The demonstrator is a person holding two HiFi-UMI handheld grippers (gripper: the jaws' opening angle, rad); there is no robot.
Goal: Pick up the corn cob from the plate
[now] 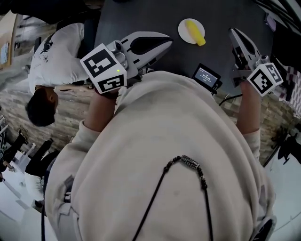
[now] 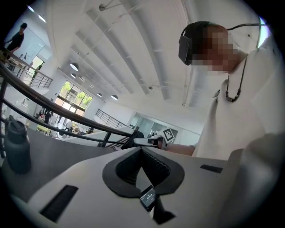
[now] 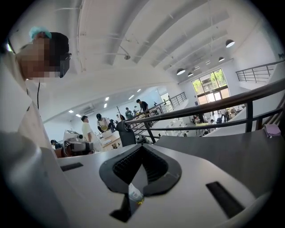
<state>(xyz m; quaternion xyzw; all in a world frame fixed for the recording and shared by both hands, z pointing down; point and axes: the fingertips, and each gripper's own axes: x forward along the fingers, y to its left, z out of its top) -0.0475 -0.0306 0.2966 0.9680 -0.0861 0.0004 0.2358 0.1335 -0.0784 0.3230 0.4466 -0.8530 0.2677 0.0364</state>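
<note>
In the head view a yellow corn cob [image 1: 195, 32] lies on a small white plate [image 1: 183, 29] on the dark table [image 1: 141, 14], one end sticking out over the plate's rim. My left gripper [image 1: 168, 41] is held level to the left of the plate, apart from it, with its jaws together and nothing between them. My right gripper [image 1: 232, 31] is to the right of the plate, also shut and empty. Neither gripper view shows the corn; in each the jaws meet at the tip, left gripper [image 2: 141, 149] and right gripper [image 3: 141, 147].
A small device with a lit screen [image 1: 207, 76] sits at the table's near edge between my arms. A dark bottle [image 2: 17, 144] stands on the table at the left. A person in a white shirt [image 1: 51, 61] stands left of the table. Railings run behind the table [image 3: 213, 107].
</note>
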